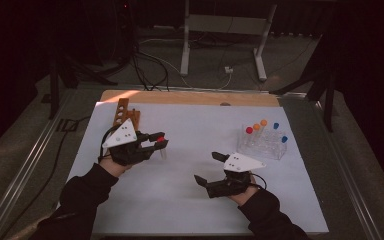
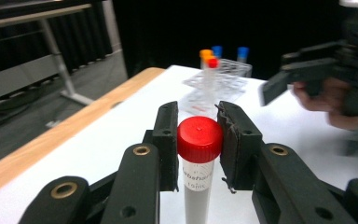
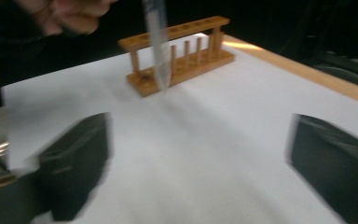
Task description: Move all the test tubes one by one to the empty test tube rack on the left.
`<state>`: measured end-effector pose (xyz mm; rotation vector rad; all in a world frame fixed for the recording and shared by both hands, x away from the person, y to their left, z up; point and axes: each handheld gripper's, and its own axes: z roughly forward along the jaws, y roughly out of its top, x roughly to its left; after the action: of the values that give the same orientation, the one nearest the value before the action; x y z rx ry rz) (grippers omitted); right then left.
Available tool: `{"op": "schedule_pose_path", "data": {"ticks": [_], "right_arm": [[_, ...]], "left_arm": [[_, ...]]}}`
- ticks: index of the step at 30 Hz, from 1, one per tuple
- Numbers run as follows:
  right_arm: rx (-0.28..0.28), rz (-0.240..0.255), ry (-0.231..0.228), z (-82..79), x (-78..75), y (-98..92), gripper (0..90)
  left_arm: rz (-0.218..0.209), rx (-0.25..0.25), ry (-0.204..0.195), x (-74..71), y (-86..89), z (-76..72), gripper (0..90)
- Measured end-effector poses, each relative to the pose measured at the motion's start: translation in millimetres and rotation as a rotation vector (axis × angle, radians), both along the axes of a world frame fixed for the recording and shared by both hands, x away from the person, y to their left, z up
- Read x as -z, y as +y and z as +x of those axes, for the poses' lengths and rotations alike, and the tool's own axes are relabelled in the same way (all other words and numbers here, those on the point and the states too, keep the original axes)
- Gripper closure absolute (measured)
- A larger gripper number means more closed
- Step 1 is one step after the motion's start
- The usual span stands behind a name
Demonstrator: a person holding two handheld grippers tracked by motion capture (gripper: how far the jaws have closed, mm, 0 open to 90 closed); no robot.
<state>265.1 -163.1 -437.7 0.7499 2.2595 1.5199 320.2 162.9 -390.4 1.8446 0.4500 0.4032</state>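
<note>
The left tongs [image 2: 198, 140] clamp a red-capped tube [image 2: 198, 154] just under its cap, holding it upright in the air a little in front of the wooden rack [image 1: 125, 116]. It looks light, stiff and slick plastic, so gripping near the cap seems the safe spot. The right tongs [image 1: 209, 168] hang wide apart and empty over the white surface [image 1: 190, 200], well away from that rack, nearer the clear rack [image 1: 262, 144].
</note>
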Motion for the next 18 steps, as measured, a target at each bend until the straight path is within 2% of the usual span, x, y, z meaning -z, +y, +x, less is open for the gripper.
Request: {"op": "schedule_pose_path", "data": {"ticks": [6, 8, 11, 16, 18], "right_arm": [[-0.008, -0.01, -0.001, 0.8, 3.3, -6.1, 0.0], [0.002, -0.011, -0.013, 0.5, 3.7, -6.8, 0.0], [0.007, -0.012, -0.029, 0.4, 5.4, -8.9, 0.0], [0.004, 0.004, -0.04, 1.9, 5.9, -13.0, 0.0], [0.001, -0.006, -0.049, 2.2, 5.5, -14.0, 0.0]], "left_arm": [[0.009, -0.09, -0.012, -12.2, 23.2, 20.3, 71.4], [0.006, -0.1, -0.006, -14.4, 27.4, 24.2, 71.4], [0.008, -0.164, -0.007, -21.5, 42.4, 40.1, 71.4], [0.004, -0.217, 0.01, -23.8, 54.0, 56.0, 71.4], [0.017, -0.241, 0.008, -24.9, 58.1, 62.6, 71.4]]}}
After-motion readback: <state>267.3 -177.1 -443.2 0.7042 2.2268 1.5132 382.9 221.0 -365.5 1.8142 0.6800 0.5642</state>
